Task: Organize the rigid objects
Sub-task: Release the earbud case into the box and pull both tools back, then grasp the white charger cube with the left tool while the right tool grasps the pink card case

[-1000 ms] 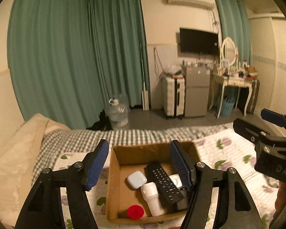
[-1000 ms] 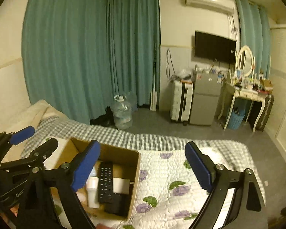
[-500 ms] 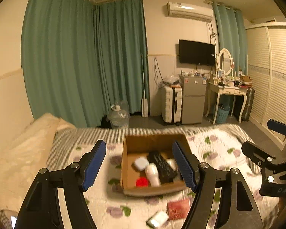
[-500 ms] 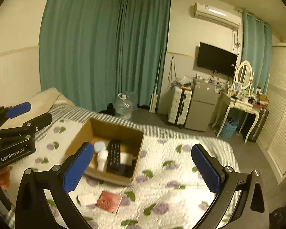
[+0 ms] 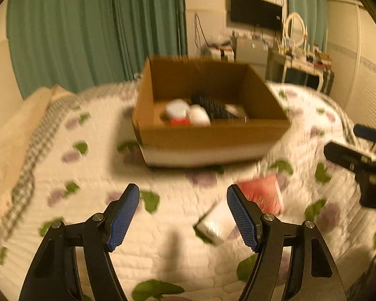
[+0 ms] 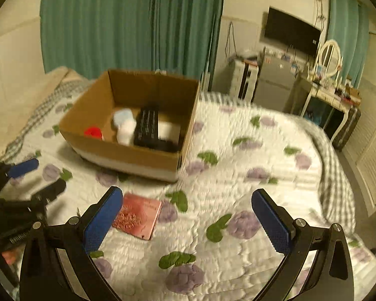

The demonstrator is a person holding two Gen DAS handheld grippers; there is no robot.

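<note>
**Both grippers empty over the bed**

I have the left gripper [image 5: 183,215] with jaws spread wide, nothing between them, hovering above the quilt [image 5: 92,165]. Right gripper [image 6: 188,222] likewise released and empty.

The box [image 5: 208,138] sits on the bed, open-topped. Inside I make out a black remote [image 6: 146,126], a white bottle [image 6: 124,130], a red cap [image 6: 93,131] and a pale pod [image 6: 122,115]; the blur hides finer detail.

Two items lie loose on the quilt in front of the box: a pink booklet [image 6: 137,215] and, just beside it, a white packet [image 5: 216,223]. In the left view the packet lies near the gripper's right finger. In the right view the booklet sits just beside that gripper's left finger.
</note>
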